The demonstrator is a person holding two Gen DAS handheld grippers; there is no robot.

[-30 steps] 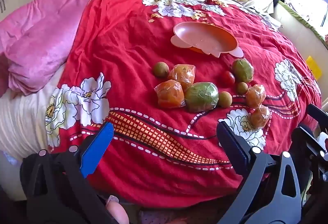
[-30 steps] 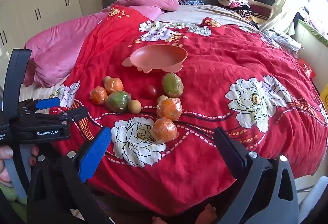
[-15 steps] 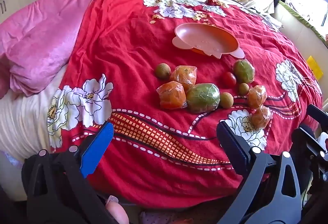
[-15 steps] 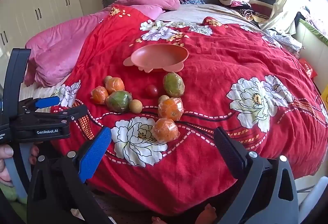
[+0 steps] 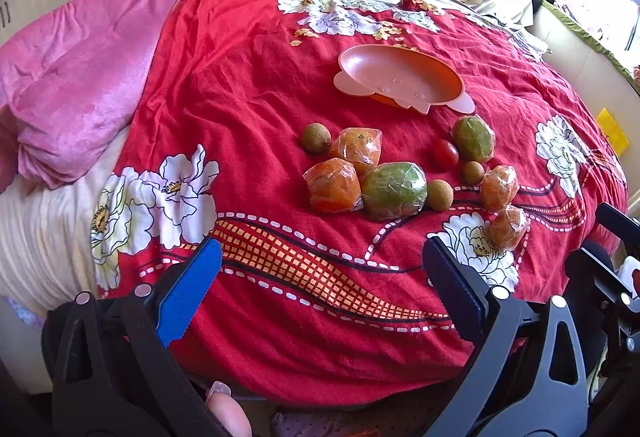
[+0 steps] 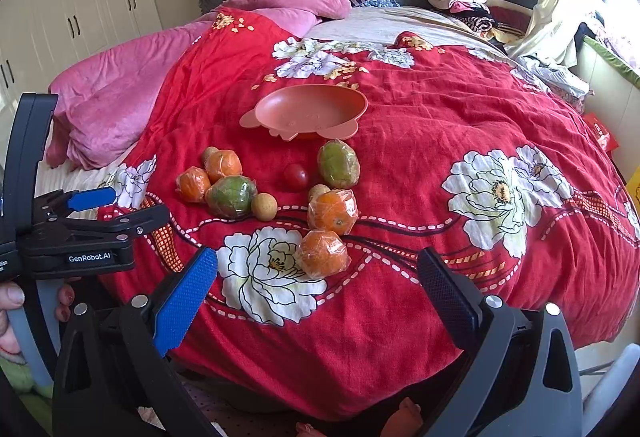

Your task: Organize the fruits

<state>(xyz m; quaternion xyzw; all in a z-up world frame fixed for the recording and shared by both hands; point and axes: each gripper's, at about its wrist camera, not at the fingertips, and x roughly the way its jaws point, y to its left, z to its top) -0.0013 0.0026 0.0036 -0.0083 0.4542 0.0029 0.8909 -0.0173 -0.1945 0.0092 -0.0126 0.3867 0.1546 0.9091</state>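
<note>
The pink plate (image 6: 308, 109) sits bare on the red flowered bedspread (image 6: 440, 109), and every fruit lies loose on the cloth on the near side of it, none yet on it. Just short of the plate's near rim are a wrapped green mango (image 6: 338, 164) and a small red tomato (image 6: 296, 176); further out from the plate, toward its left, a second wrapped green mango (image 6: 231, 196) is touching two wrapped oranges (image 6: 208, 175) with a small brown round fruit (image 6: 265, 206) just beside it. Two more wrapped oranges (image 6: 328, 231) lie farthest from the plate, on its near side. The left gripper (image 5: 320, 297) and the right gripper (image 6: 318, 297) both hover at the bed's edge, well apart from the plate, their jaws spread wide with nothing between them. Nothing looks gathered so far, so the first pick seems yet to come. The risks lie mostly in the soft bedding: pressing down beside a fruit could dent the cover and send the round ones rolling away from the plate or off the bed. The crinkled plastic wrap may slip in the jaws, and pulling one piece from the touching cluster could nudge its neighbours. The shallow plate, resting on creased cloth, might tip if loaded on one side.
</note>
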